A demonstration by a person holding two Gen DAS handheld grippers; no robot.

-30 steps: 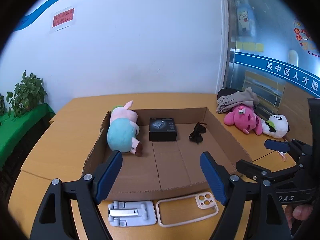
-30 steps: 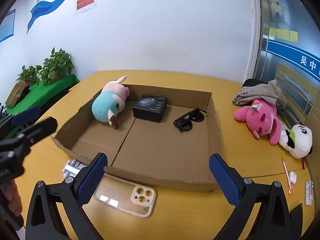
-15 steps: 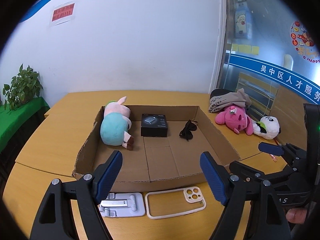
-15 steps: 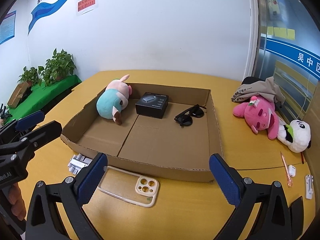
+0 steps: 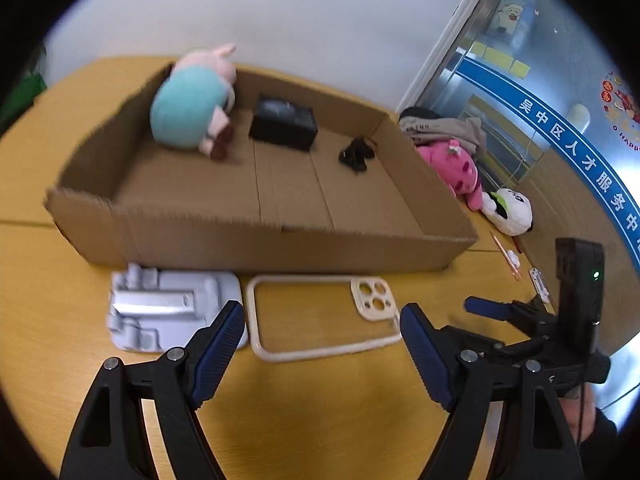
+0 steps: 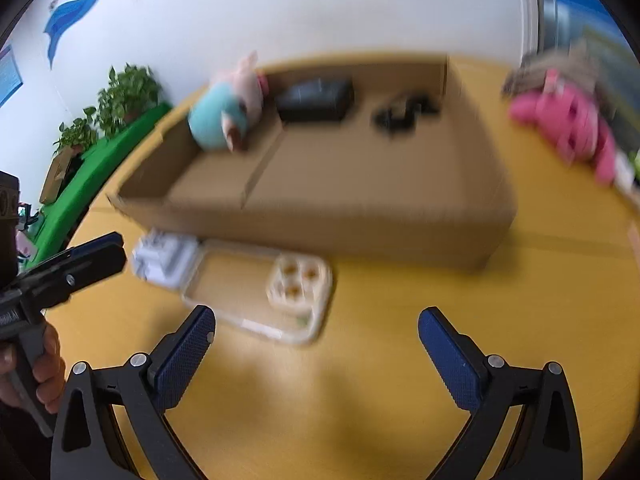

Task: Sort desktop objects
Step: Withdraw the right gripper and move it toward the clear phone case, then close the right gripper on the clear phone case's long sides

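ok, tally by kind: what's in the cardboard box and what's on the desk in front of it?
In the box:
Plush toy: 1
Black box: 1
Sunglasses: 1
On the desk in front:
Phone stand: 1
Phone case: 1
Total: 5

Motion smeared the right wrist view: the sunglasses point(image 6: 404, 114) in the cardboard box point(image 6: 320, 232) were a dark blur, the pink plush point(image 6: 568, 120) lost its features, and the frame's edge cut off the white plush point(image 6: 626, 174).
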